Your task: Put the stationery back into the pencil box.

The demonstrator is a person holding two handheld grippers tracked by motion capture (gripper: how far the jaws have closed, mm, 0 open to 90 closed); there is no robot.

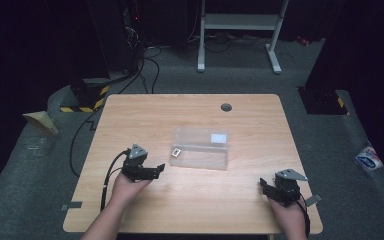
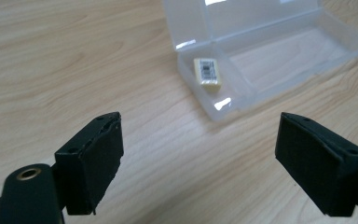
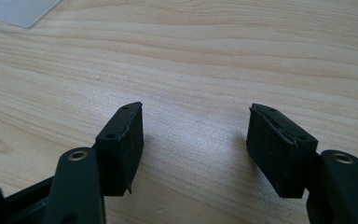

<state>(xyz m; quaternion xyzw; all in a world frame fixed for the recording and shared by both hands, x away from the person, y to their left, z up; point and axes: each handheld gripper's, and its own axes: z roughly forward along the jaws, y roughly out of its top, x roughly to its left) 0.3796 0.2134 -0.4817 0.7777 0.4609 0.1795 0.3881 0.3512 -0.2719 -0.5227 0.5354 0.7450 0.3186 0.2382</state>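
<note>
The left gripper hovers low over the wooden table, its jaws spread wide and holding nothing, aimed toward the clear plastic box that lies open near the middle of the tabletop. In the left gripper view the box sits just ahead of the jaws, its lid folded back, and a small yellowish eraser with a barcode label rests in the narrow end compartment nearest the gripper; the long main compartment beside it looks bare. The right gripper waits well apart near the table's right front corner, jaws likewise wide and empty, with a corner of the box's lid at the upper left of the right gripper view. The step in hand looks like an approach by the left gripper to the box, either to pick out the eraser or to shut the lid. Next it would need to advance and descend squarely over that small compartment, narrowing the jaws enough to clear its walls before pinching the eraser.
</note>
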